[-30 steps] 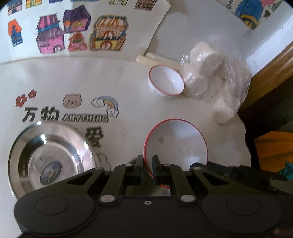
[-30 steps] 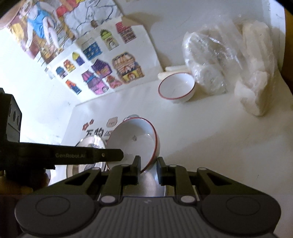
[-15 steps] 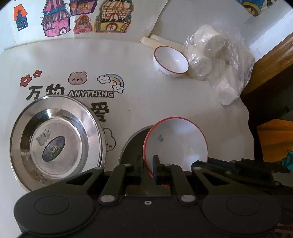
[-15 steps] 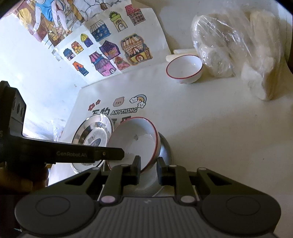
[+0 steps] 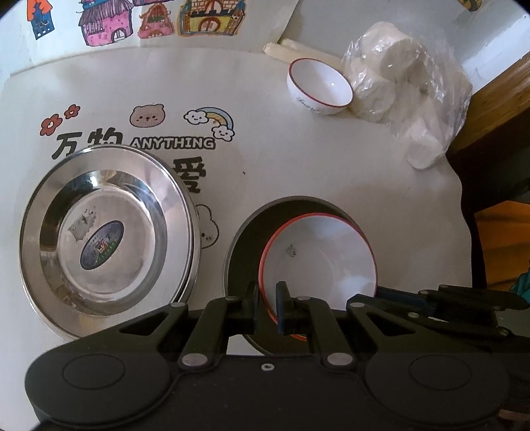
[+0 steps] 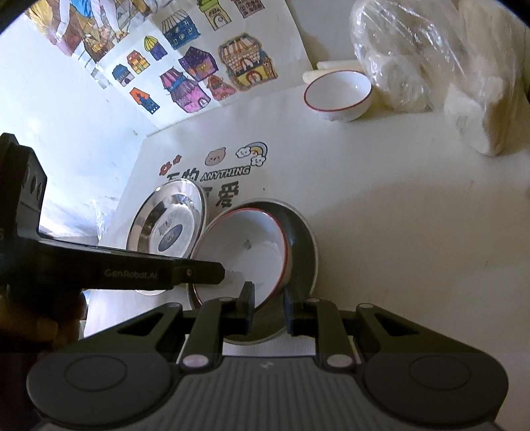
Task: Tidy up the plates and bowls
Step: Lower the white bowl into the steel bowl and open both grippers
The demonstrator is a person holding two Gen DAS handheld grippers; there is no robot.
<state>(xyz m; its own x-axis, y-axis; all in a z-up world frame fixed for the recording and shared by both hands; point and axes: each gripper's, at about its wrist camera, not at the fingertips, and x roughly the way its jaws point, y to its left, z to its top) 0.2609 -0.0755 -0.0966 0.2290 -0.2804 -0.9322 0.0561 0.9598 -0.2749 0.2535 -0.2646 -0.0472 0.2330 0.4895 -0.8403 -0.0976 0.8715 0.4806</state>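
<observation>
Bowl (image 5: 318, 255) lower over dark plate (image 5: 241, 238); both tools clamped on rim; wall drawings only right-view

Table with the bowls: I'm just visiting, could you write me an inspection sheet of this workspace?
Surface: white table cover with a cartoon print; no spills seen.
Job's things: large red-rimmed bowl tilted inside a grey plate; shiny steel plate beside them; small red-rimmed bowl at the far side.
Clutter: plastic bag of white rolls touching the small bowl; pale sticks behind it.
Grippers: left hand-held gripper shut on the large bowl's rim; right hand-held gripper shut on the grey plate's near rim.
Cables: nothing seen.
Surroundings: house drawings on the wall; wooden edge to the right.
</observation>
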